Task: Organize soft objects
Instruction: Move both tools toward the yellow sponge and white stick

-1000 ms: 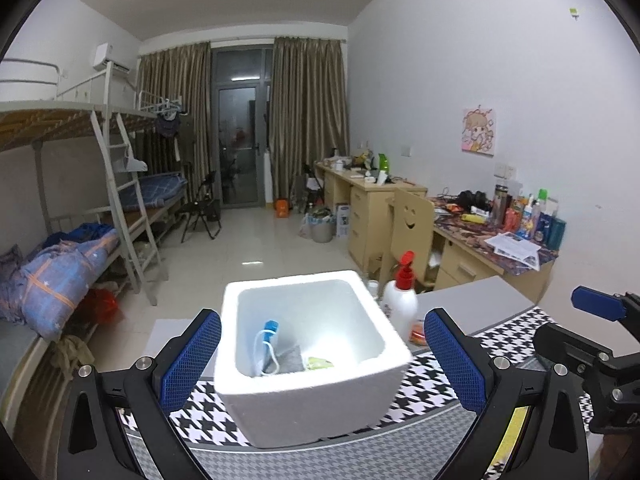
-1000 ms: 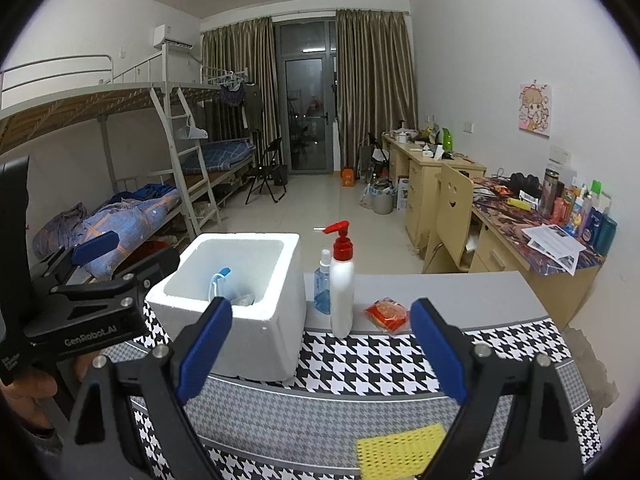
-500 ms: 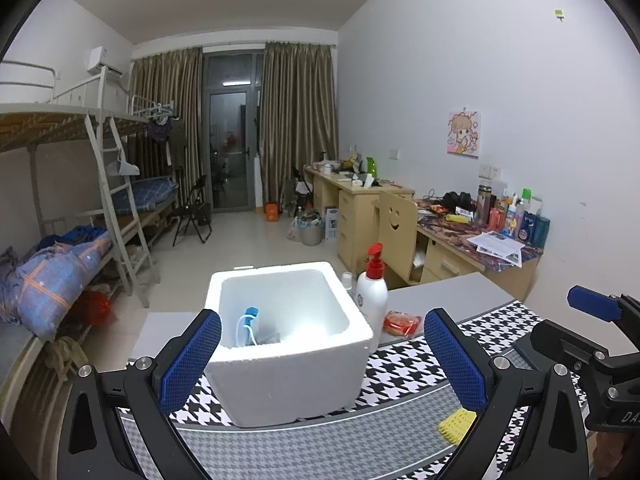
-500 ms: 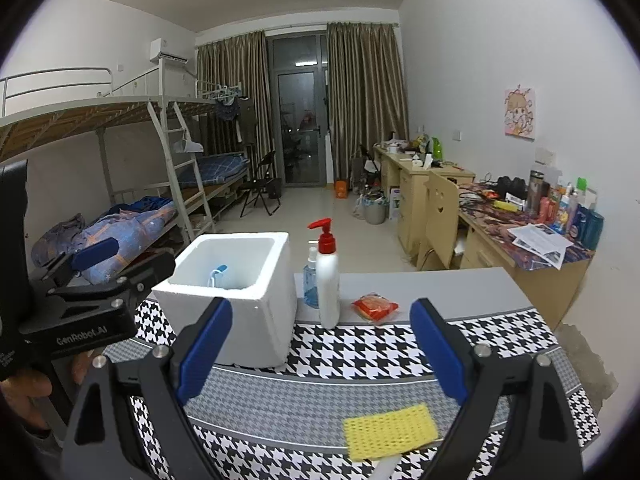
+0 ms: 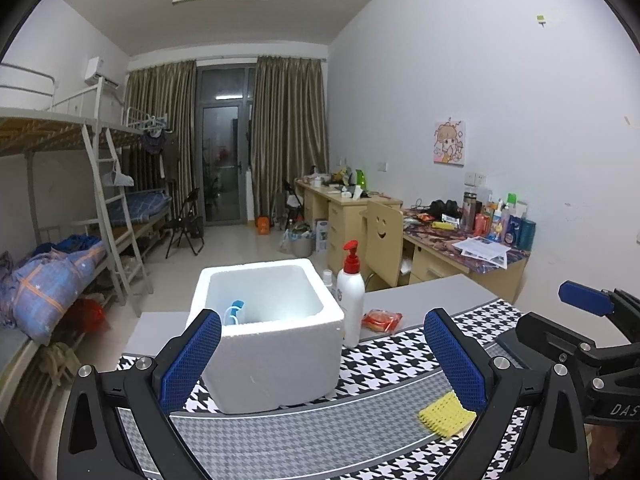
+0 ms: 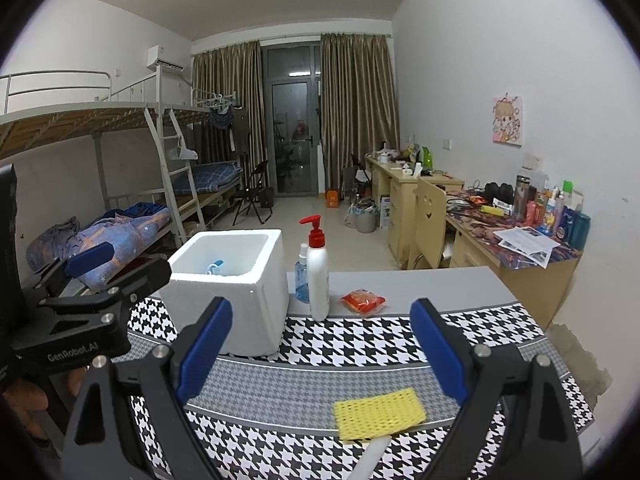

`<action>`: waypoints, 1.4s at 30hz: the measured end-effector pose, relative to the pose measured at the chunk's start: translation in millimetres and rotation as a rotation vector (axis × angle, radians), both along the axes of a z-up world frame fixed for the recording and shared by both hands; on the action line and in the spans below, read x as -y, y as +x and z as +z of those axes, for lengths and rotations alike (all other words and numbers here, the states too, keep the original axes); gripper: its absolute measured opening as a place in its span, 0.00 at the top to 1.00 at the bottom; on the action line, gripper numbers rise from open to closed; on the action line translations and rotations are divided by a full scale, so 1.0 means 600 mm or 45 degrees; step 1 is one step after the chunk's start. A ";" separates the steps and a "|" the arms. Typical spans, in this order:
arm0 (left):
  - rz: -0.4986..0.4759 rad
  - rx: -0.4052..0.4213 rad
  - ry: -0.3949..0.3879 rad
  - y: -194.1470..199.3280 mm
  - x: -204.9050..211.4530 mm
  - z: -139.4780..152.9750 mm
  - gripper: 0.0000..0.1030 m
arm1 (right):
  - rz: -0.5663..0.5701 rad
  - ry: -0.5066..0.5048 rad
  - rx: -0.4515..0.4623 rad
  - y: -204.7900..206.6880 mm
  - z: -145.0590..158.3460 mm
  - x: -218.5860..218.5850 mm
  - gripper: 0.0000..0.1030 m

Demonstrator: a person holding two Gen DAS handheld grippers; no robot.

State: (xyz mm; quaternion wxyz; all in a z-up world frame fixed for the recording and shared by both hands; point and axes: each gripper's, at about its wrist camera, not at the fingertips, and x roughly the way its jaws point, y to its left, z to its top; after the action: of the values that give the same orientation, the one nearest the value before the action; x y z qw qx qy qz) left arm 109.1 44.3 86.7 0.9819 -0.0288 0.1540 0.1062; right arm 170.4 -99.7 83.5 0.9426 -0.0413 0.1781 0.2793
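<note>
Both tongs have withdrawn from the white foam box [image 5: 267, 336], which now appears smaller and farther in each wrist view. The left tongs [image 5: 320, 356] no longer look down into the box. The yellow sponge [image 6: 378, 412] now lies fully visible between the right tongs [image 6: 322, 354], both spread wide.

Left hand-held gripper [image 5: 322, 354] jaws wide apart, empty; right hand-held gripper [image 6: 322, 346] likewise, level

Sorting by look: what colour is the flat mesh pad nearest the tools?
Yellow mesh pad, clearest in the right wrist view.
</note>
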 end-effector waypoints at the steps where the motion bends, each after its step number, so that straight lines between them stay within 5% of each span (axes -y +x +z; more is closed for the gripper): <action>1: -0.001 0.002 -0.004 -0.001 0.001 -0.003 0.01 | -0.004 -0.002 0.005 -0.003 -0.002 0.001 0.09; 42: -0.169 -0.085 -0.071 -0.008 0.099 -0.127 0.01 | -0.152 0.009 -0.102 -0.011 -0.120 0.106 0.09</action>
State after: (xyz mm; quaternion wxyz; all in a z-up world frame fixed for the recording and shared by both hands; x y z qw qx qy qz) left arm 104.6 -15.2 10.7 0.9799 -0.0423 0.1913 0.0373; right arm 163.7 -163.6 11.3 0.9499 -0.0159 0.2167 0.2245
